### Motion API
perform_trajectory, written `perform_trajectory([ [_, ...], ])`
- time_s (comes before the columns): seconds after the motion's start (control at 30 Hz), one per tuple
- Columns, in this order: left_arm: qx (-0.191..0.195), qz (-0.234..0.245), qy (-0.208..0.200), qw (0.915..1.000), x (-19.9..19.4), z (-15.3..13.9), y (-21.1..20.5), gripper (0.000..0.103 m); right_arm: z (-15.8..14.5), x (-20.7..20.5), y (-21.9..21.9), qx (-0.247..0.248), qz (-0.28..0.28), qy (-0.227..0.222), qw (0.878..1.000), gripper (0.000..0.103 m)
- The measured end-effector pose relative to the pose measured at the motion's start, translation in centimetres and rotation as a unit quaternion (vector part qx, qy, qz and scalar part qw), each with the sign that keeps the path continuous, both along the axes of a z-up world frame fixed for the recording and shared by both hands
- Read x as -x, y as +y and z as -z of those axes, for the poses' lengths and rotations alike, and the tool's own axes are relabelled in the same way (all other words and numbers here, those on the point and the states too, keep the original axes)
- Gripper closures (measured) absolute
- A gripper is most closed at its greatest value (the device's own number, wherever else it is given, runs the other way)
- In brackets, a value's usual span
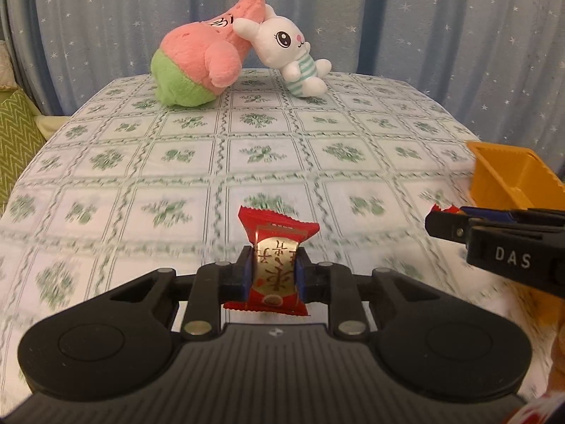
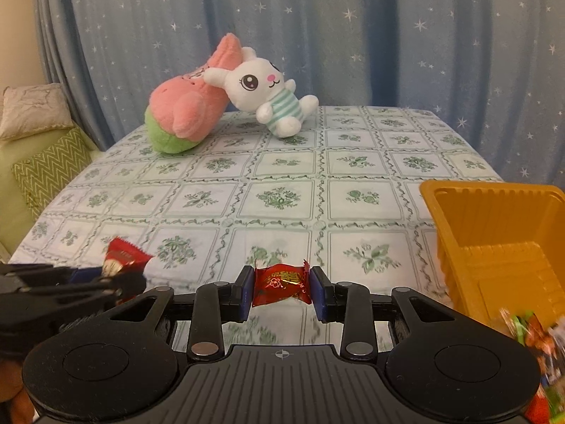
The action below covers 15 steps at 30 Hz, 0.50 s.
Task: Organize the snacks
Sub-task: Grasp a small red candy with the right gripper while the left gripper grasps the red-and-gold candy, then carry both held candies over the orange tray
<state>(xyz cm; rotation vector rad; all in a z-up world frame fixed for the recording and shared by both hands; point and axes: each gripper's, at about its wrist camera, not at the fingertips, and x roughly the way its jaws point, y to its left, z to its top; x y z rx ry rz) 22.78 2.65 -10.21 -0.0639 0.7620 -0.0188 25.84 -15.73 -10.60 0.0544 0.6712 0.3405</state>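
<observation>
My left gripper [image 1: 274,265] is shut on a red and gold snack packet [image 1: 277,259], pinched upright between the blue pads above the tablecloth. In the right wrist view that packet [image 2: 122,259] shows at the left, in the left gripper [image 2: 106,282]. My right gripper [image 2: 282,284] is shut on a small red candy [image 2: 281,284] held crosswise. From the left wrist view the right gripper [image 1: 445,224] comes in at the right with a red tip of the candy [image 1: 441,208] showing. An orange plastic tray [image 2: 494,233] stands at the right, its inside bare where visible.
A pink and green plush [image 1: 197,60] and a white rabbit plush [image 1: 289,53] lean together at the table's far edge. Several loose snack packets [image 2: 533,332] lie by the tray's near corner. A floral tablecloth [image 1: 261,155] covers the table. Green cushions [image 2: 53,169] sit to the left.
</observation>
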Motion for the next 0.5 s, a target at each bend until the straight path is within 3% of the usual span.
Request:
perform_trajectory([
  [0.27,0.026,-0.012,0.003,0.9996,6.4,-2.5,-0.8,0.082,-1.2,6.7,-1.9,0.003,0.004,0.003,1.0,0.069],
  [0.5,0.05,-0.023,0.013,0.9984,11.5,-4.4,-2.0,0.082,-2.2,12.5,-4.9,-0.017,0.041,0.017,0.999,0.069],
])
